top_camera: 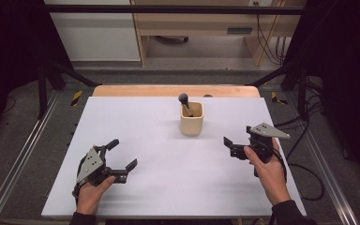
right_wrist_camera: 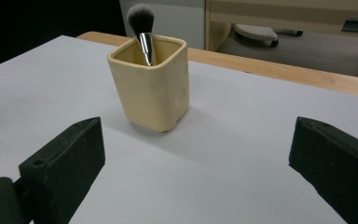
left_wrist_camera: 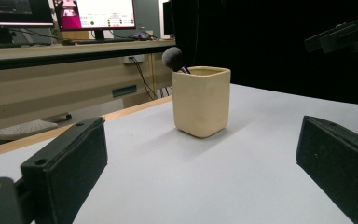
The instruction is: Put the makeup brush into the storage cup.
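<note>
The cup stands upright on the white table, ahead of both tongs and nearer to the right tongs than to the left tongs. One brush stands in the cup with its fluffy dark head poking up over the rim and leaning toward the far side. Both tongs are spread wide and hold nothing, and both sit low over the table, well apart from each other. It looks like the job now is to go for the brush or the cup. To do it well, I think the right tongs should go, since they are closer. They should come in above the rim, line up with the shiny neck of the brush, and close gently there, not on the soft hairs. Then lift straight up so the cup does not tip. The left tongs could steady the side of the cup if it wobbles. Counting: one cup, one brush, two tongs, two hands, one table.
</note>
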